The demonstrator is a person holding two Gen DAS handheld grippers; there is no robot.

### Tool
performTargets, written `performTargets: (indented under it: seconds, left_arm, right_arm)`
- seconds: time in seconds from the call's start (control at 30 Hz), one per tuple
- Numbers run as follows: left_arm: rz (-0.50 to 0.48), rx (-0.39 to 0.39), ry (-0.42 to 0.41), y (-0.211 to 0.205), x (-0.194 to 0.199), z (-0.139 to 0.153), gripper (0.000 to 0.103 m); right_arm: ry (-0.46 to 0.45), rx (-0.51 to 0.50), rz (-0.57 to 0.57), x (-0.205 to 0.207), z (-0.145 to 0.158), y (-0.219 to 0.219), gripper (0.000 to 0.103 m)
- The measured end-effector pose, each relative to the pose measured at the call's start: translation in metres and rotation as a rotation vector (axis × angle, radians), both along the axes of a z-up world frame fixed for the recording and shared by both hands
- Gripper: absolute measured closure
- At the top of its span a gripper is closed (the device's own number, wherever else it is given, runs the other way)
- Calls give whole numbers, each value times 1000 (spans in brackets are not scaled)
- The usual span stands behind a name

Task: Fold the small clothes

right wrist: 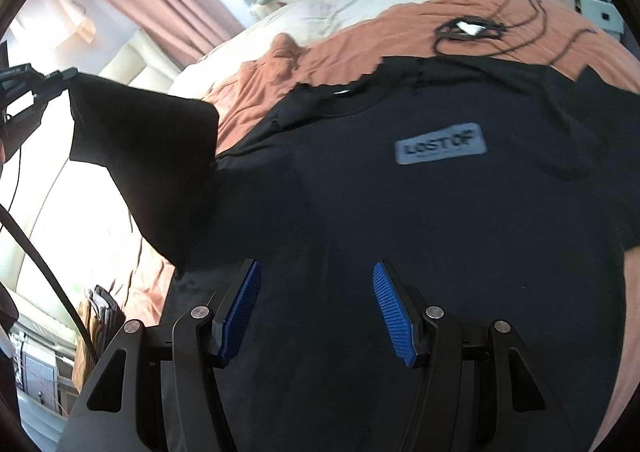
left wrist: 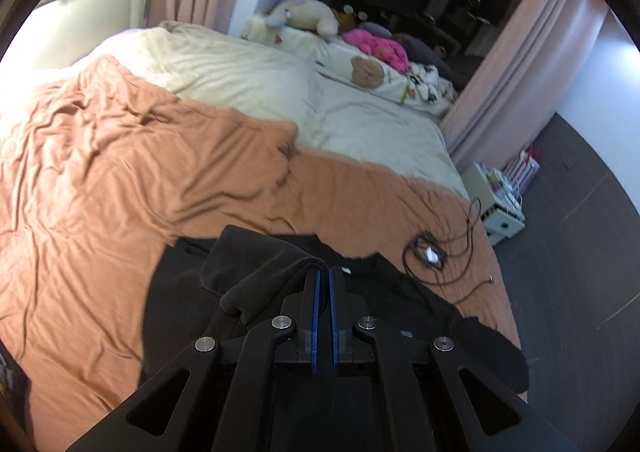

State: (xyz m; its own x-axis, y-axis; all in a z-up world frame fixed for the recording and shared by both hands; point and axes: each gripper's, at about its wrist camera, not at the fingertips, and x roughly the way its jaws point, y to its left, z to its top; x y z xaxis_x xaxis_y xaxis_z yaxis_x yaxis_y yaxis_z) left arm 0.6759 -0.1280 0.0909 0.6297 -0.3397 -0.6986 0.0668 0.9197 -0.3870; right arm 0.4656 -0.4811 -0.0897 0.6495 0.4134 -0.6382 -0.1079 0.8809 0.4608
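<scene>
Blue-padded left gripper [left wrist: 324, 272] pinches a sleeve of the black cotton T-shirt [right wrist: 400, 232] spread on the orange bedsheet [left wrist: 100, 192], while the right gripper [right wrist: 317, 276] hovers apart, empty; folding seems barely begun.

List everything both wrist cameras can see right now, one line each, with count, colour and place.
T-shirt: one, black with a grey chest patch, spread on the bed, one sleeve lifted.
Blanket: one, orange-brown, wrinkled, under the shirt.
Duvet: one, cream, bunched on the far half of the bed.
Cable bundle: one, dark with a white plug, on the blanket beyond the shirt.
Plush toys: several, beige and pink, at the head of the bed.
Curtains: pink, along the walls.
Bedside cabinet: one, white, on the floor beside the bed.
Left claw: shut on the sleeve.
Right claw: open, above the shirt body.
</scene>
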Motion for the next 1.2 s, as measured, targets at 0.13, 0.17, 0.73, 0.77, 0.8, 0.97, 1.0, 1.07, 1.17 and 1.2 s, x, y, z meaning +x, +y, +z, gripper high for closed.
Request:
performTargets:
  seconds: [0.13,0.17,0.73,0.77,0.8,0.97,1.0,1.07,1.17,1.2]
  left_arm:
    - [-39,-19,31,-21,-3,-19,99]
    - [-47,-25,37,-24,-4,-22,99]
    - [-299,-31,287,-74,-32,-111,28]
    - [-296,-30,288,-67,-36,-112,27]
    - [-283,-18,283,-57,-41,-112,27]
    - [-192,8,261,-9,-50,-114,27]
    - [-169,17,259,2,-52,-115,27]
    - [-125,30,253,27,-56,-117,27]
    - [-65,45,249,60,-59,-121,27]
    - [-42,55,250,73,-61,-125,27]
  right_arm:
    - [13,20,-30,-3,-10,-17,46]
    - [15,25,-33,-4,-12,-20,46]
    - [38,27,-82,-24,-25,-52,45]
    - [38,21,-82,-25,-23,-50,41]
    - [34,14,-81,-25,-21,-48,40]
    - [11,-43,-38,-21,-11,-22,40]
    - [5,-59,-30,-20,-9,-14,40]
    - [-20,-92,-1,-18,-2,5,40]
    - [-43,-132,45,-14,4,31,40]
    - [-48,-143,58,-12,5,40,40]
